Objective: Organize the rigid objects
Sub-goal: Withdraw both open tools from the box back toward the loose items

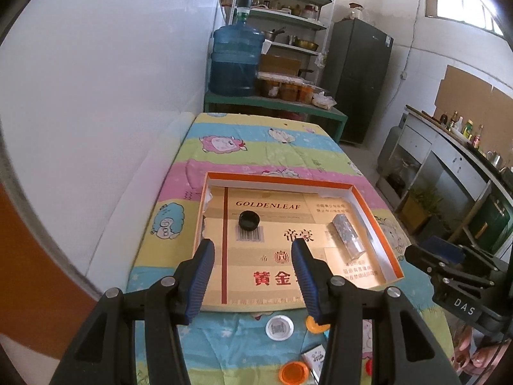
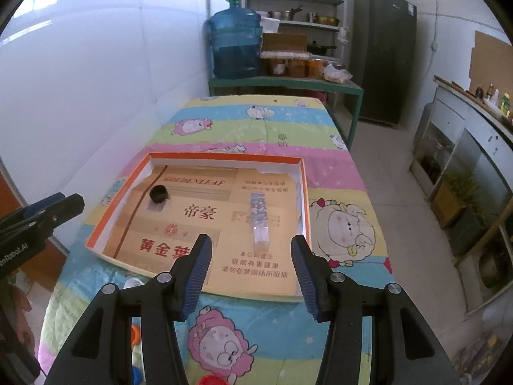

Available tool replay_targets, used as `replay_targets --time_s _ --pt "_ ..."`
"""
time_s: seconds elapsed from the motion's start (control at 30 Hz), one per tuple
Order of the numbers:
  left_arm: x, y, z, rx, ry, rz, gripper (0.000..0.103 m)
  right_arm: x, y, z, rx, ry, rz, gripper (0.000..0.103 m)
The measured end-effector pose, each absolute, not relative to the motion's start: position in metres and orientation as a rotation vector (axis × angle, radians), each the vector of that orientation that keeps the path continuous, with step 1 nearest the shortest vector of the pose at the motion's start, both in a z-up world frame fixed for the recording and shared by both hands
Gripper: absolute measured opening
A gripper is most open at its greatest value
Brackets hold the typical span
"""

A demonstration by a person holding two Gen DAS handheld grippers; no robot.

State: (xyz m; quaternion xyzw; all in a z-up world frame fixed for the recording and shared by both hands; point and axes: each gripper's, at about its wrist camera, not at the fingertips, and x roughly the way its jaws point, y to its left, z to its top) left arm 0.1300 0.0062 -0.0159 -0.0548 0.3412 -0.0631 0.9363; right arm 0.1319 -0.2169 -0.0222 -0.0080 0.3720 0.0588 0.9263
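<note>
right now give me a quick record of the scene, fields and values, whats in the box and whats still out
surface: table under cartoon sheep cloth
box: orange-rimmed shallow box, lined with cardboard
in box: black cap; clear patterned rectangular case
still out: white cap; orange cap; small white card
left gripper: open, empty
right gripper: open, empty

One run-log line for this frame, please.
left gripper open, empty | right gripper open, empty | tray: black cap, clear case
</note>
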Motion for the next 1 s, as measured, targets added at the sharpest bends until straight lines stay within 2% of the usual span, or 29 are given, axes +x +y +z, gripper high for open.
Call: replay_targets --time_s 0.63,1.0 --pt "0.07 0.008 0.004 -0.111 0.681 -0.124 0.05 0.073 -0.211 0.001 -0.014 0.714 0.129 0.053" --pt "0.037 -0.003 -0.006 -0.107 0.707 -0.157 0.05 0.036 -0.205 0.001 -0.023 0.706 0.131 0.053"
